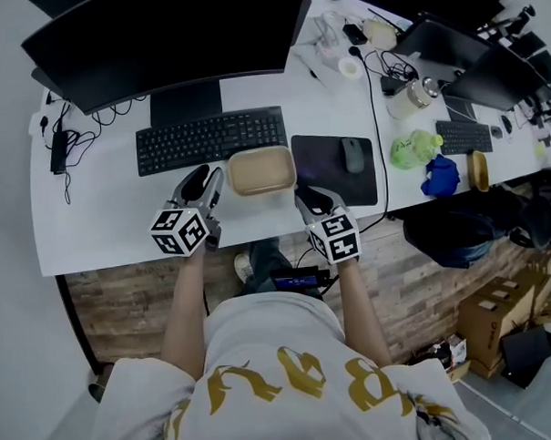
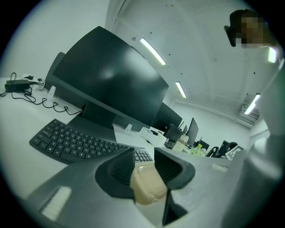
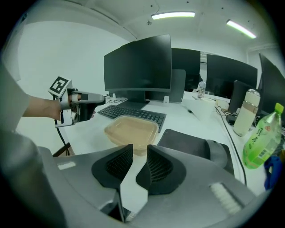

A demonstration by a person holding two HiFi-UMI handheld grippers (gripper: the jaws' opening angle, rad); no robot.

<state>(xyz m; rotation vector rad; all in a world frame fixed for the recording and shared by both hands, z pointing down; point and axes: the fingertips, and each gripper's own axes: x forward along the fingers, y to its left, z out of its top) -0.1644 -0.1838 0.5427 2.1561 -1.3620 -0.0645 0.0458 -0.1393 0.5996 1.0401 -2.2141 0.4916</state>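
**A:** Where does the container point(image 1: 261, 170) sit?

**B:** On the table point(image 1: 102, 213), flat and lidded. It lies just in front of the keyboard point(image 1: 210, 140), with the mouse pad point(image 1: 333, 180) at its 3 o'clock. In the head view its long axis runs from 9 to 3 o'clock.

**A:** And the grippers around it?

**B:** The left gripper point(image 1: 207, 183) is at the container's 9 o'clock, pointing at the short left side. Its jaws stand moderately apart with nothing clamped between them. The right gripper point(image 1: 309, 197) is near the 5 o'clock corner. Its jaws are drawn narrow, with only a slit of bare table showing between them, and it holds nothing either.

**A:** Which one is nearer?

**B:** From the head view both tips look just beside the rim, and I would not pick one. The left one lines up with the long axis, while the right one comes in at the corner, skewed to it.

**A:** Do the gripper views add anything?

**B:** Yes. The left gripper view frames the container right in the gap between its jaws, so the aim looks true, but it hides how much space is left. The right gripper view settles that: from the side, the left gripper hangs off the container's far end, clear of the rim and raised above the table. That view also shows the container at its own 12 o'clock, just past the jaw tips.
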